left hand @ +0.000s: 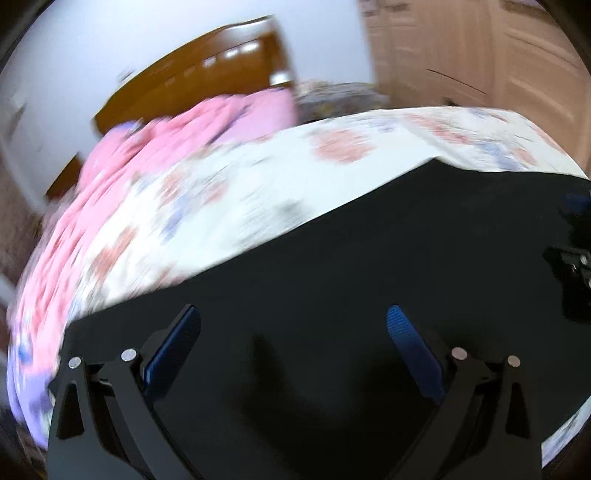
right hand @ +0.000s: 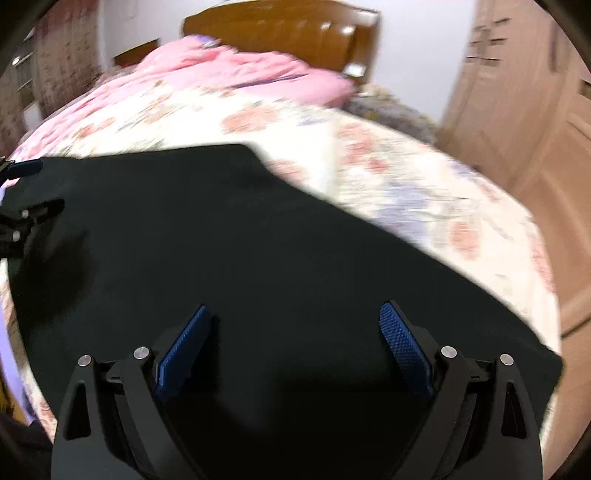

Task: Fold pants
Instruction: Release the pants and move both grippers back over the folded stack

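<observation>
Floral bedding point(right hand: 424, 184) covers the bed, with a heaped pink quilt point(right hand: 236, 74) against the wooden headboard point(right hand: 280, 29), a white wall behind and pale wooden doors point(right hand: 517, 110) past the bed's right edge. Black pants point(right hand: 258, 240) lie flat across the bed's near end, reaching its near right corner, with open bedding beyond them. Left gripper point(left hand: 293, 325) and right gripper point(right hand: 295, 321) hang over the pants, both with jaws spread wide and nothing between them.

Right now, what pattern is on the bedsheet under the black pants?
The bedsheet is white with pink and lavender flowers, clearest in the right wrist view.
</observation>
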Demonstrator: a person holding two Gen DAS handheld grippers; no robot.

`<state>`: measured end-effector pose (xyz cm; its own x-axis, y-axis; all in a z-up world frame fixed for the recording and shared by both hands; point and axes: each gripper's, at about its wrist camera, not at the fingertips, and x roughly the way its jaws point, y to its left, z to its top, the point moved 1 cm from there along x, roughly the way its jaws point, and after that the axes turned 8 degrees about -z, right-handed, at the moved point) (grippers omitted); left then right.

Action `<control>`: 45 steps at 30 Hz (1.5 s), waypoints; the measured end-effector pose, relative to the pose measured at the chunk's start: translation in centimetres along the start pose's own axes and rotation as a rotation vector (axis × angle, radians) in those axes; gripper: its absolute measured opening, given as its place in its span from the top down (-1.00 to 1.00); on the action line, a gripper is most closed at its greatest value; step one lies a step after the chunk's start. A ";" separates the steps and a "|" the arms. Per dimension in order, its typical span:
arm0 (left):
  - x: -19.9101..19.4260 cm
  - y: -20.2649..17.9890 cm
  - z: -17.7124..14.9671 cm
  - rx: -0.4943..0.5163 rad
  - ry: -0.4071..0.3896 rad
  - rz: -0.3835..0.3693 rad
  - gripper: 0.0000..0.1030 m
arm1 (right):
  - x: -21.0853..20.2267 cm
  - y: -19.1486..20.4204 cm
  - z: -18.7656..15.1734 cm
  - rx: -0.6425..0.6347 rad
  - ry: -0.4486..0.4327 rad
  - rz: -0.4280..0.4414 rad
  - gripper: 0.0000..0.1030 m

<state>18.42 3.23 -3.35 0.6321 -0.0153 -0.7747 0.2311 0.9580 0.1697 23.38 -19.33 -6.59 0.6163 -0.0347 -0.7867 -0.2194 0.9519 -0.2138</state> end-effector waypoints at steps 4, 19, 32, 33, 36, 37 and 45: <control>3.5 -5.4 3.6 0.073 -0.014 -0.132 -0.96 | 0.7 -4.5 -0.8 0.039 0.036 -0.095 -0.74; 8.6 -8.2 7.7 0.053 -0.063 -0.146 -0.96 | 1.6 -9.8 -3.5 0.109 0.039 -0.081 -0.79; 11.4 -7.7 9.4 0.023 -0.019 -0.248 -0.97 | 0.2 -9.4 -3.9 0.119 0.074 -0.171 -0.78; 10.4 -8.1 9.1 0.038 -0.028 -0.191 -0.96 | -0.7 -9.1 -4.0 0.117 0.055 -0.186 -0.79; 7.0 -8.7 7.9 0.053 -0.071 -0.234 -0.96 | -3.0 -8.5 -5.2 0.133 0.019 -0.168 -0.79; 6.5 -8.8 7.2 0.061 -0.071 -0.236 -0.96 | -3.0 -8.4 -5.7 0.129 0.031 -0.174 -0.79; 6.1 -5.9 4.1 0.019 -0.043 -0.180 -0.97 | -2.4 -8.4 -8.0 0.142 0.119 -0.198 -0.79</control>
<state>23.95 -3.69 -6.59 0.6098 -0.1989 -0.7672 0.3574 0.9330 0.0423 17.73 -29.68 -7.56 0.5419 -0.2516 -0.8019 0.0096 0.9559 -0.2935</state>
